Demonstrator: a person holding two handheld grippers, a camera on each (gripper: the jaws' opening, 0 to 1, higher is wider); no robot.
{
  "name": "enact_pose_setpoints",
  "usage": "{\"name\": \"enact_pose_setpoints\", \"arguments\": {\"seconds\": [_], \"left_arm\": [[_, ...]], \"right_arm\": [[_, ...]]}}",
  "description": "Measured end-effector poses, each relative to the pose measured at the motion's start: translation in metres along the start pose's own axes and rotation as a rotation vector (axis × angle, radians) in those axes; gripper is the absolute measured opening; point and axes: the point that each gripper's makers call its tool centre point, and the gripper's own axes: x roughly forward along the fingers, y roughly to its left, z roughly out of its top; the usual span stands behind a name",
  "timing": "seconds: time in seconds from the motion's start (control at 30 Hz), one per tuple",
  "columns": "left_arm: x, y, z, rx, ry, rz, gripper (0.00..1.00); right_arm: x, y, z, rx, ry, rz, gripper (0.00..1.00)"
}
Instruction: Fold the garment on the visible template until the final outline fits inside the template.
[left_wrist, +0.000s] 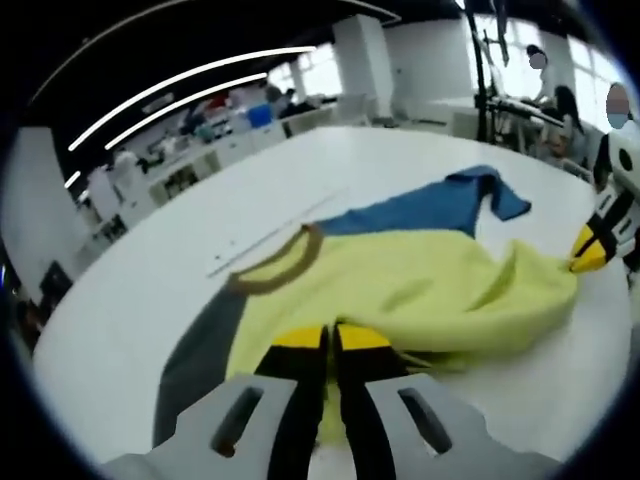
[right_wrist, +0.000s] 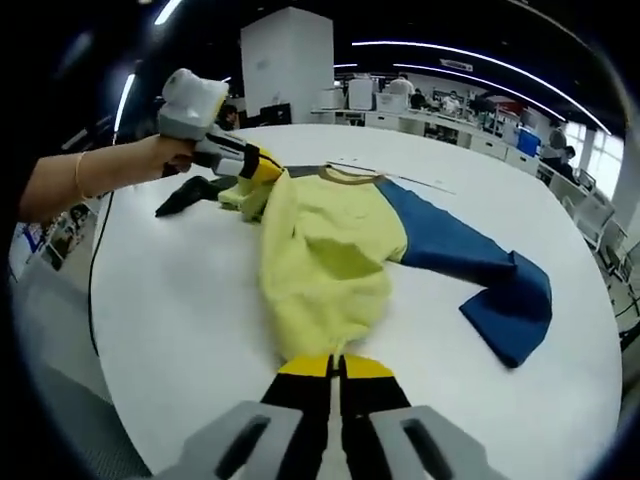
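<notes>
A yellow garment (left_wrist: 420, 285) with a brown collar (left_wrist: 285, 265), a blue sleeve (left_wrist: 440, 205) and a grey sleeve (left_wrist: 200, 350) lies bunched on the white table (left_wrist: 150, 290). My left gripper (left_wrist: 332, 340) is shut on the yellow cloth near the shoulder; a hand holds it at the upper left of the right gripper view (right_wrist: 255, 165). My right gripper (right_wrist: 335, 365) is shut on the hem of the yellow garment (right_wrist: 325, 260), and it enters the left gripper view from the right (left_wrist: 588, 252). The blue sleeve (right_wrist: 480, 270) lies spread out to the right.
Thin dark lines (left_wrist: 270, 240) mark the tabletop beyond the collar, also seen as lines (right_wrist: 400, 178) past the garment. The round table's edge (right_wrist: 130, 400) curves close by. Desks, a pillar (right_wrist: 288, 65) and people stand in the background.
</notes>
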Motion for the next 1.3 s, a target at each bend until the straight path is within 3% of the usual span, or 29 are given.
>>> {"name": "enact_pose_setpoints", "arguments": {"seconds": [0.3,0.77,1.03,1.2,1.3], "left_arm": [[0.020,0.000,-0.011,-0.026,0.034,-0.002,0.00],[0.032,-0.004,-0.019,0.044,0.076,0.008,0.02],[0.003,0.010,-0.012,-0.007,0.041,0.055,0.24],[-0.022,0.005,-0.018,0.016,0.050,0.068,0.30],[-0.033,0.004,-0.024,-0.038,0.046,0.075,0.31]], "right_arm": [[0.009,0.002,-0.005,-0.030,0.025,-0.008,0.00],[0.012,-0.003,-0.016,0.040,0.045,-0.031,0.00],[0.014,-0.007,-0.017,0.054,0.063,-0.055,0.00],[0.013,-0.010,-0.018,0.059,0.066,-0.079,0.00],[0.013,-0.010,-0.018,0.065,0.062,-0.078,0.00]]}}
